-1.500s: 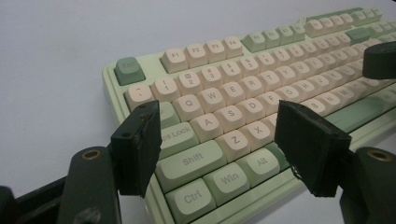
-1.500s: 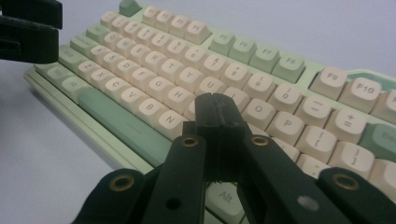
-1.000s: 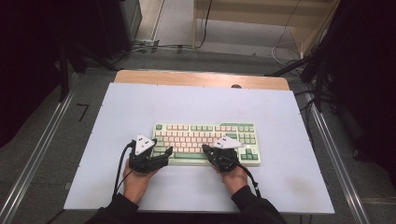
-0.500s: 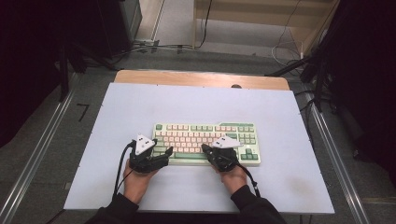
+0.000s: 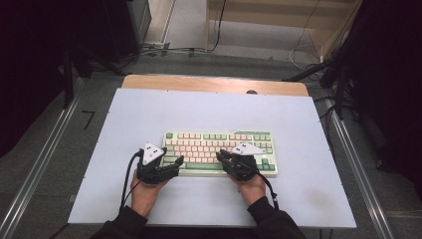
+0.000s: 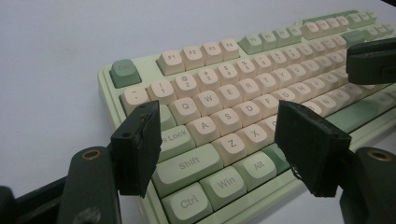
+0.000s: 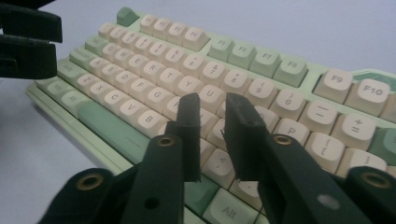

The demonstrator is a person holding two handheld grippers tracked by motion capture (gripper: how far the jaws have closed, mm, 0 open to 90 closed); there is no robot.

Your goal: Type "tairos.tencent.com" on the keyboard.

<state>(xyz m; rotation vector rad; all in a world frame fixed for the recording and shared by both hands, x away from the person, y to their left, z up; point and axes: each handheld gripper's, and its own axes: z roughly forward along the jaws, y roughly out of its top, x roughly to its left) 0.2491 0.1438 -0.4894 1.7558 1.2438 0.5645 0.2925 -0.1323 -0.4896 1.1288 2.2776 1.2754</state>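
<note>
Two grippers parked at the keyboard (image 5: pixel 219 152), which sits mid-table (image 5: pixel 308 129) nearer the person's edge. Left gripper (image 6: pixel 219 140) hovering over the keyboard's Shift/Z corner, jaws spread wide, nothing pinched. Right gripper (image 7: pixel 212 140) above the keyboard's right-hand letter keys, jaws just been opening, now a narrow gap, no key between them. Probably poised typing-style, one per half.

From above we look down on the whole table (image 5: pixel 298 199); both gripper views sit low and close (sharing the keyboard (image 6: pixel 243 112)).
</note>
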